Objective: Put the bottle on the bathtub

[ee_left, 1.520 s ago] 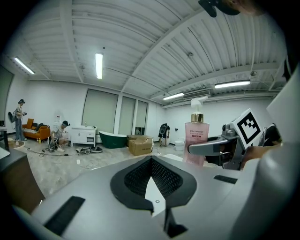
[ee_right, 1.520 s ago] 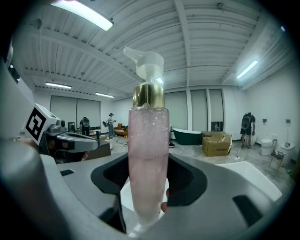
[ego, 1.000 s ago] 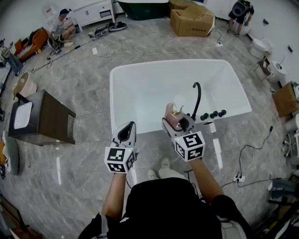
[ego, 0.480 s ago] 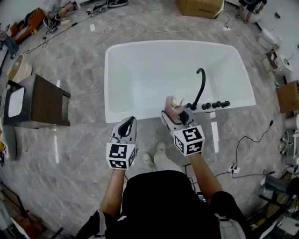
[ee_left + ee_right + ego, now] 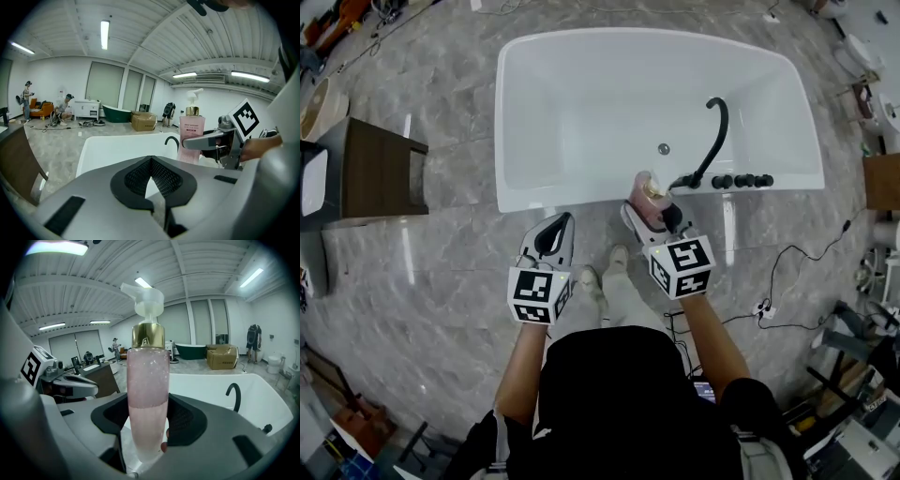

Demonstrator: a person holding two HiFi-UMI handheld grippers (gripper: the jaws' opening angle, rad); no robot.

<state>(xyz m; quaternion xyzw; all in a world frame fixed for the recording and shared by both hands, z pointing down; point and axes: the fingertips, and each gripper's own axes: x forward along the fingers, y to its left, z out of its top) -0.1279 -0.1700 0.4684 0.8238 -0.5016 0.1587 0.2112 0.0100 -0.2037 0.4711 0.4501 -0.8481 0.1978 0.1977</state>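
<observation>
Grips pink bottle upright, clamped in right claw, near tub rim. Tiny dark label on bottle, too small to read. Left claw squeezed together.

A dark brown wooden cabinet stands on a grey marble-patterned tile floor, and glossy streaks of reflected light lie on the tiles just beside it. Far beyond the cabinet runs a pale wall of tall panels, possibly frosted windows, though the view is too hazy to tell. Along that wall beyond the cabinet are an orange sofa, a low white sideboard, a dark green tub and brown cardboard boxes. High above the cabinet, a white ribbed ceiling carries lit tube lamps.
</observation>
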